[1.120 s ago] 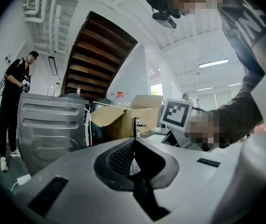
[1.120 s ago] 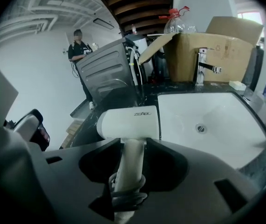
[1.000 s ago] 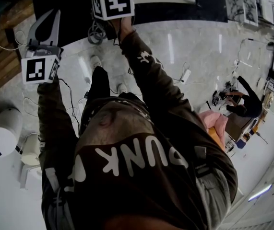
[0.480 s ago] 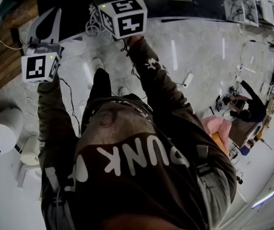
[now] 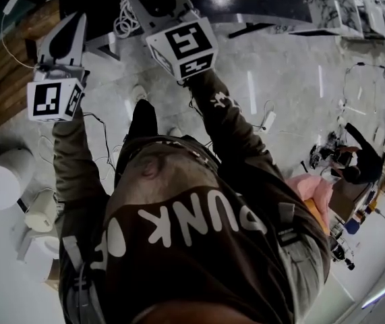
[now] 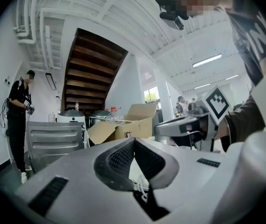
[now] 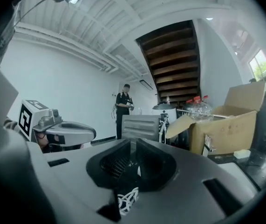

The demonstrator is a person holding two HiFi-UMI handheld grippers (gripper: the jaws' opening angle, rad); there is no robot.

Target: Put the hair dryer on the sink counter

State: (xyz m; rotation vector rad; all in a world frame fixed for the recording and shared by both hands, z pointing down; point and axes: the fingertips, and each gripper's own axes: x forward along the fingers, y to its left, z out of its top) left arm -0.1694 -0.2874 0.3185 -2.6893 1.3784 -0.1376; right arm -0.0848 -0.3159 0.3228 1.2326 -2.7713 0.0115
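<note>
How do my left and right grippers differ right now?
The left gripper has its jaws meeting at the tips; the right gripper, its jaws just closing, shows a thin slit, nothing between. In the head view the left marker cube sits square; the right marker cube is rolled askew. Both are grey and empty.

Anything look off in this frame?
Loose cables trail across the floor near the person's feet, a likely trip risk. A cardboard box ahead stands with its flaps splayed open. No hair dryer or sink counter shows in any view.
</note>
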